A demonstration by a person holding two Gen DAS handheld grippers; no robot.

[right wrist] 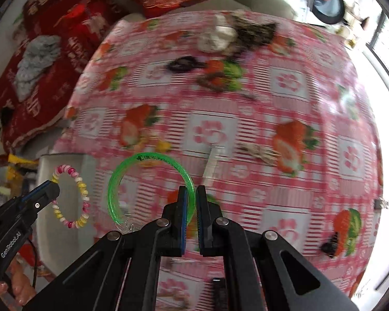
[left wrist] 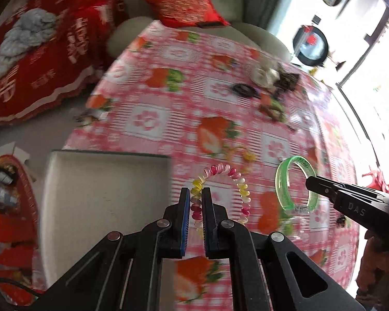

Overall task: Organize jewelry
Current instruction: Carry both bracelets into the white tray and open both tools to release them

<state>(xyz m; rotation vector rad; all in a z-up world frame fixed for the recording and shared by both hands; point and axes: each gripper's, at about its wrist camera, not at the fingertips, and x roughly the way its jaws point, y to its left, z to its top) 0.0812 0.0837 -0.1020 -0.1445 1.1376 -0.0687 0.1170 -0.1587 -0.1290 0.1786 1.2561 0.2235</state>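
Black left gripper (left wrist: 195,202) fingers were clamped on a pink, yellow and white coiled plastic bracelet (left wrist: 220,171), lifted above the surface (left wrist: 147,119). Beside it, the right gripper (right wrist: 192,199), stamped "DAS", pinched a translucent green plastic bangle (right wrist: 147,159); the left one read "GenRobot.AI". A white rectangular tray (left wrist: 103,194) sat at the near edge of the pink strawberry-print cloth. Farther off, blurred dark jewelry (right wrist: 184,63) lay scattered, hard to identify. Beyond stood a red embroidered cushion (left wrist: 186,5).

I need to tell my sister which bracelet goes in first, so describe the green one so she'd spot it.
Over the pink strawberry tablecloth, the right gripper holds a green bangle. It is one smooth translucent ring, unlike the pink-and-yellow coiled bracelet.
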